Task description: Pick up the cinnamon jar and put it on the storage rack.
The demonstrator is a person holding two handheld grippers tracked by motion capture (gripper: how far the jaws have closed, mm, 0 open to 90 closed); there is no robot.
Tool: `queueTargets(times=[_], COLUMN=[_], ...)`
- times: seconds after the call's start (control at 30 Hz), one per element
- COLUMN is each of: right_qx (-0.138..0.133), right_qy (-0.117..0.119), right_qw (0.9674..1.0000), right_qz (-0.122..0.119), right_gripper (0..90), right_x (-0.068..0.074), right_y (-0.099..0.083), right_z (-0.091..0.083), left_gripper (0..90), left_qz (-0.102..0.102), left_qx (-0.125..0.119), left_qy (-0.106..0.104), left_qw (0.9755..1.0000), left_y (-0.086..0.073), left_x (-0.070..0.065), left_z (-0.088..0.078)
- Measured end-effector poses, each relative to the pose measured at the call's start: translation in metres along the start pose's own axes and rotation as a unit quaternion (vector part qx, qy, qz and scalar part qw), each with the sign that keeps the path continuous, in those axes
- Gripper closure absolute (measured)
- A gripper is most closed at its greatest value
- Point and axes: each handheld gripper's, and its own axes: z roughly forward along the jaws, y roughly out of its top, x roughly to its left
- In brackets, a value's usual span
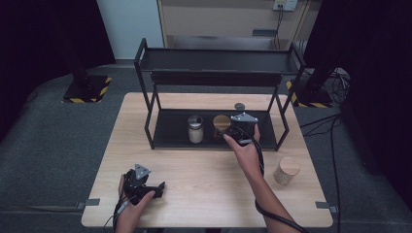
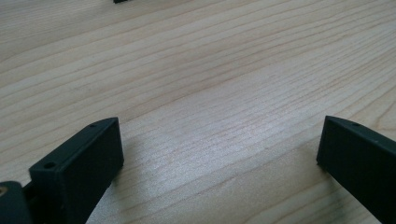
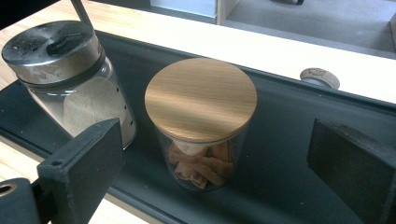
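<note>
Wood is the material of the round lid on the glass jar (image 3: 200, 122), which stands upright on the lower shelf of the black rack (image 1: 171, 128). Inside the jar there are light brown pieces. The jar is in the middle part of this shelf, and just beside it, on the left in the right gripper view, stands a glass shaker (image 3: 70, 77) with a metal lid and some pale powder inside; whether the two touch I cannot tell. In the high view the shaker (image 1: 195, 129) is near the centre of the shelf and the jar (image 1: 221, 124) is next to it, partly behind the right tongs (image 1: 236, 130).

The right tongs (image 3: 215, 158) are apart. One jaw is at each side of the jar, and the pads do not press on the glass, so the jar stands free on the shelf. A small round stopper (image 3: 320, 77) lies on the light wooden worktop (image 1: 204, 174) behind the rack.

The left tongs (image 2: 219, 154) are also apart, with nothing between the jaws, close over the bare worktop. In the high view the left tongs (image 1: 158, 187) rest near the front left corner of the worktop, held in the person's left hand (image 1: 132, 209). A second container with a wooden lid (image 1: 286, 171) stands on the worktop at the right, well apart from the rack.
</note>
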Motion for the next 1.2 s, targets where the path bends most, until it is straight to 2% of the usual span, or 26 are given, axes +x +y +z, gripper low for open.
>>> queueTargets(times=[0.33,0.77,1.2], right_qx=[0.006,0.01,0.013], right_qy=[0.008,0.011,0.021], right_qw=[0.9999,0.9997,0.9995], right_qz=[-0.006,-0.021,-0.02], right_gripper=[4.0,4.0,4.0], right_x=[-0.005,-0.007,-0.014], right_y=[0.012,0.019,0.013], right_z=[-0.009,-0.033,-0.053], left_gripper=[0.0,0.0,0.0], left_qz=[0.0,0.0,0.0], left_qx=[0.0,0.0,0.0], left_qy=[0.0,0.0,0.0], left_qw=[1.0,1.0,1.0], left_y=[0.0,0.0,0.0], left_x=[0.0,0.0,0.0], left_z=[0.0,0.0,0.0])
